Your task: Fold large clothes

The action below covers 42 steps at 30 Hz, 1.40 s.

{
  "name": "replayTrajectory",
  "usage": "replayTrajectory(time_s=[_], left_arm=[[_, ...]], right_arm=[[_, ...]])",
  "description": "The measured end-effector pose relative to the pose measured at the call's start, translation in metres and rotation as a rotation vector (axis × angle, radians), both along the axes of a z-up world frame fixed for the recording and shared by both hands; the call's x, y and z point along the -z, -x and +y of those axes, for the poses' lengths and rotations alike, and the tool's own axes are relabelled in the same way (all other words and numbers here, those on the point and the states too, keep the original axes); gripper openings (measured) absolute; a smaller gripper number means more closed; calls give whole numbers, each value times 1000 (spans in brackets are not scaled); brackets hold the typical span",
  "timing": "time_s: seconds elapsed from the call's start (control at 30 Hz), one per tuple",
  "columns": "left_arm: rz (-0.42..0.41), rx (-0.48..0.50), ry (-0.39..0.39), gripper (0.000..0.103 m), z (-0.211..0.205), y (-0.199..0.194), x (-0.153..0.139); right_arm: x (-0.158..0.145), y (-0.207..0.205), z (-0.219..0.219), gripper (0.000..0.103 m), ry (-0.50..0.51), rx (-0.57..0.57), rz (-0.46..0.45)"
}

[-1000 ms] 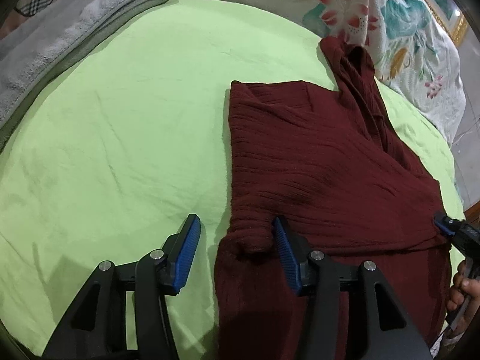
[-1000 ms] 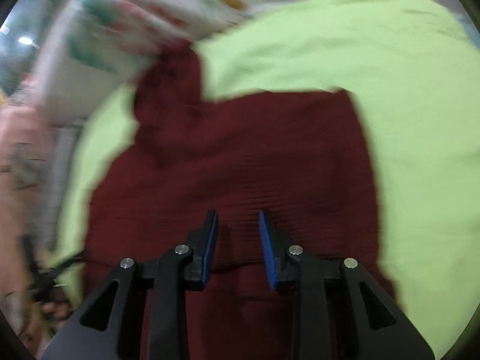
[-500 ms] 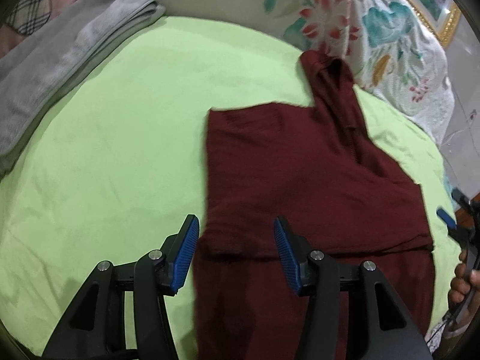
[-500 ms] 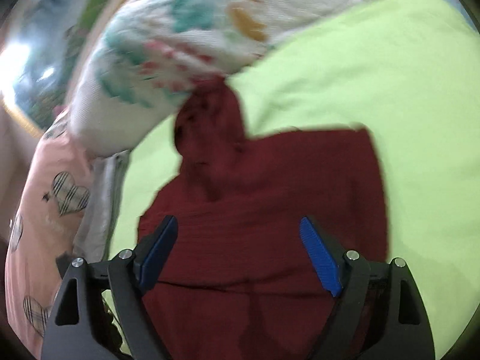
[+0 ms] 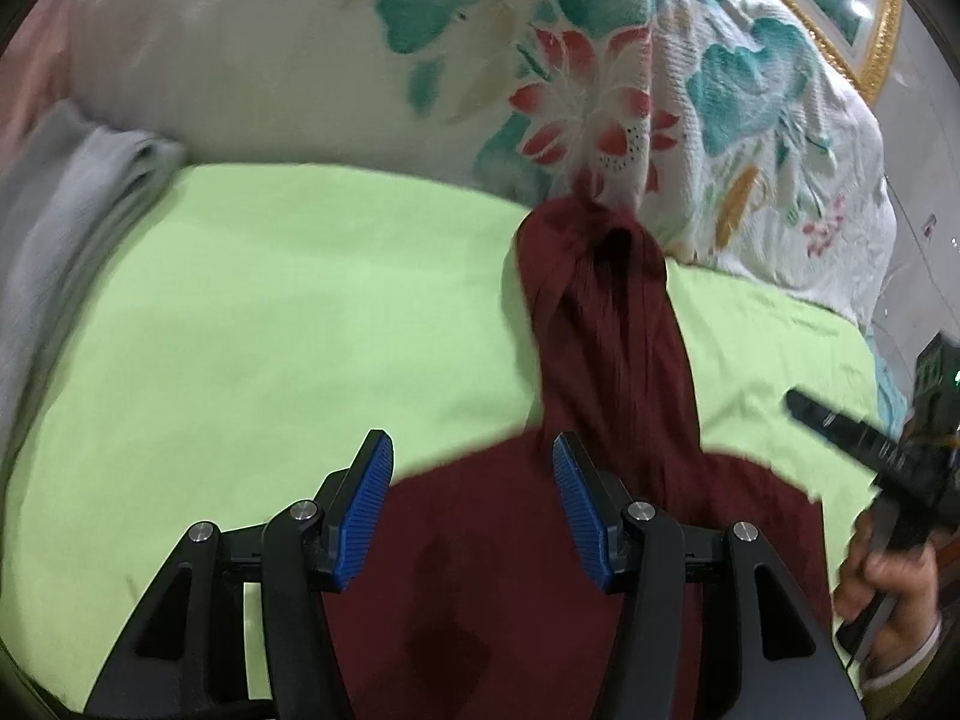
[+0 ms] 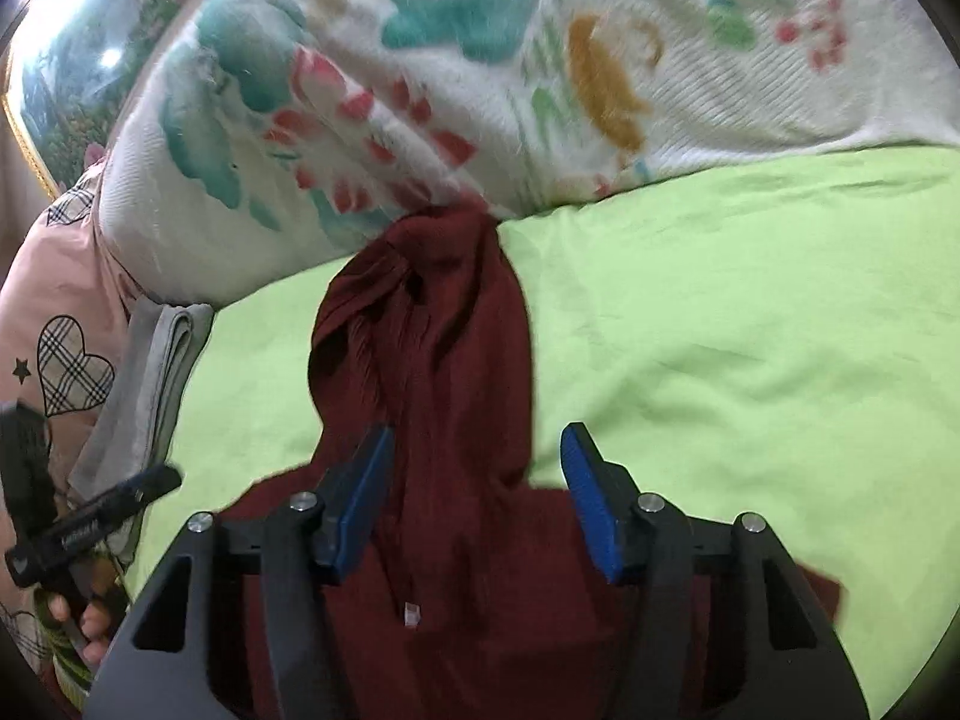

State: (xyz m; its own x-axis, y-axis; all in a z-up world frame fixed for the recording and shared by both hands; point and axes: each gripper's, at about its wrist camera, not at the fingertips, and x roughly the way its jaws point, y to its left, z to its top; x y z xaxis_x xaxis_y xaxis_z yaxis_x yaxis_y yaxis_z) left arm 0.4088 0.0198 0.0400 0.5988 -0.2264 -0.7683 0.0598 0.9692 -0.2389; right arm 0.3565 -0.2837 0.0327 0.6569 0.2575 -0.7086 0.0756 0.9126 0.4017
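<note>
A dark red ribbed garment (image 5: pixel 528 570) lies partly folded on the lime green sheet (image 5: pixel 270 330). One long part of it (image 5: pixel 612 324) stretches away to the floral pillow. My left gripper (image 5: pixel 471 498) is open and empty above the garment's far edge. My right gripper (image 6: pixel 477 492) is open and empty, its jaws either side of that long part (image 6: pixel 444 348). The right gripper also shows at the right edge of the left wrist view (image 5: pixel 864 450), and the left gripper at the left edge of the right wrist view (image 6: pixel 90 522).
A big floral pillow (image 5: pixel 600 78) lies along the far side of the bed. Folded grey cloth (image 5: pixel 66 204) lies at the left. A pink cloth with a plaid heart (image 6: pixel 66 360) lies at the far left of the right wrist view.
Both grippers have moved forward over the garment toward the pillow. The right gripper's jaws have opened wide. The left gripper has stayed open.
</note>
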Motion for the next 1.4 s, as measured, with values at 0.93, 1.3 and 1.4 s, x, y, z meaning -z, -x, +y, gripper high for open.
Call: replayTrajectory(time_s=[0.93,1.3,1.4], left_arm=[[-57,158,13,7,-55,-93,13],[-181,276,-23,8,-53,80,4],[-130,277,-9,8,-51,108,26]], right_arm=[[10,-78,-4,3,-7,-90,-39],[-20,73,20,3,93,-173,-94],[-4,98,31,3,133,-186,-59]])
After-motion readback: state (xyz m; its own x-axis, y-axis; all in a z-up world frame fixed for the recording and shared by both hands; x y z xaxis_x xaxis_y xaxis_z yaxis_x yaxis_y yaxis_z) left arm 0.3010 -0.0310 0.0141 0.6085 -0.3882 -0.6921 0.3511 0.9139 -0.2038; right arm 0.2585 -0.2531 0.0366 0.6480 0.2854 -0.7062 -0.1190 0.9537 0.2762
